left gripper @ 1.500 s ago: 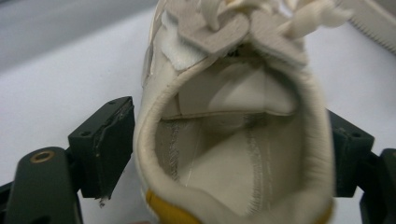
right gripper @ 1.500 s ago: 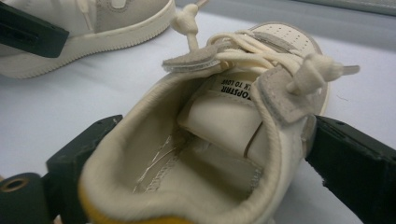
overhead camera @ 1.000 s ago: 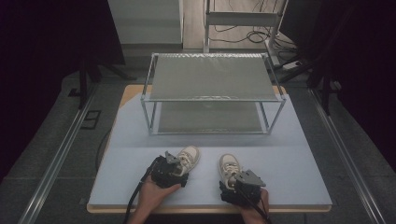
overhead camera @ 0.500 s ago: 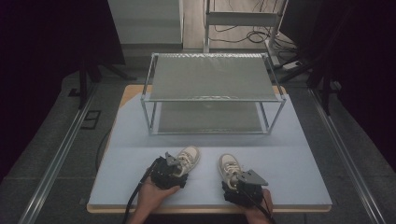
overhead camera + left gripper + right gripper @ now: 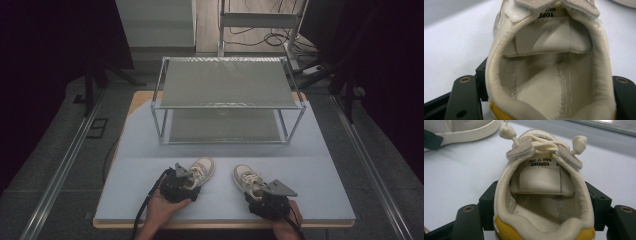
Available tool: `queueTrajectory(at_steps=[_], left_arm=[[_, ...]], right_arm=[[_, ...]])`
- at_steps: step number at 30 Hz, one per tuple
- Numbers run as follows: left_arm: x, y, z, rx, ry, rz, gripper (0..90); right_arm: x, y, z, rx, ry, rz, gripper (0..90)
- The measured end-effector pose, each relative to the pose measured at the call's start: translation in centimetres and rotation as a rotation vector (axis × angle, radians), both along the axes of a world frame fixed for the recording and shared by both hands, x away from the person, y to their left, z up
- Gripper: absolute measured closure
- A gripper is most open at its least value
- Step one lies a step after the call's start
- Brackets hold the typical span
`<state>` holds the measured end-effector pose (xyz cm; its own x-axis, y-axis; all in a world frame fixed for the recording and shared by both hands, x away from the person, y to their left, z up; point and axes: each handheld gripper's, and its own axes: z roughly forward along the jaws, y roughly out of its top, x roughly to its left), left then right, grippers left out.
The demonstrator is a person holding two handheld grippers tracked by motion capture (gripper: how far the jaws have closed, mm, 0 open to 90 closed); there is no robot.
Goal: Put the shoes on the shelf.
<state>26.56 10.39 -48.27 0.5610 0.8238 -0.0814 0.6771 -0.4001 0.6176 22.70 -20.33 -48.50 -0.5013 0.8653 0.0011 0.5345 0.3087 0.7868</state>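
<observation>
On the table [image 5: 150, 150], a two-tier rack [image 5: 227, 100] stands toward twelve o'clock. Toward six sit two shoes — the left shoe [image 5: 200, 171] at seven, the right shoe [image 5: 246, 177] at five — near each other, toes toward the rack.

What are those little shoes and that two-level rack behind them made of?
The left shoe and right shoe look like smooth cream leather or imitation leather, with stitched lining and a yellow heel patch. The rack seems to be shiny metal framing with grey, faintly textured shelves, possibly mesh.
</observation>
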Motion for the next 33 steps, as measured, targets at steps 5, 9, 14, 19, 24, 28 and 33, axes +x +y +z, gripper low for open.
queueTrajectory(at_steps=[5, 9, 14, 19, 24, 28, 33], left_arm=[[0.0, 0.3, 0.4, -0.024, -0.011, 0.005, 29.8], [0.0, 0.4, 0.9, -0.042, -0.024, 0.011, 29.8], [0.5, 0.3, 1.4, -0.053, -0.036, 0.015, 29.9], [1.5, 0.0, 1.9, -0.071, -0.042, 0.021, 29.9], [2.8, -0.6, 2.6, -0.077, -0.045, 0.022, 29.8], [3.8, -1.1, 2.8, -0.072, -0.044, 0.025, 29.8], [5.1, -1.5, 2.8, -0.079, -0.038, 0.040, 29.9]], right_arm=[[0.1, -0.4, 0.3, 0.025, 0.007, 0.018, 30.0], [0.1, -0.5, 0.9, 0.035, -0.009, 0.023, 30.2], [0.6, -0.7, 1.5, 0.045, -0.026, 0.021, 30.2], [1.9, -0.9, 2.0, 0.063, -0.041, 0.003, 30.3], [3.3, -0.8, 2.8, 0.071, -0.073, -0.012, 30.3], [4.3, -0.6, 3.2, 0.075, -0.089, -0.021, 30.3], [5.5, -0.4, 3.5, 0.069, -0.100, -0.027, 30.3]])
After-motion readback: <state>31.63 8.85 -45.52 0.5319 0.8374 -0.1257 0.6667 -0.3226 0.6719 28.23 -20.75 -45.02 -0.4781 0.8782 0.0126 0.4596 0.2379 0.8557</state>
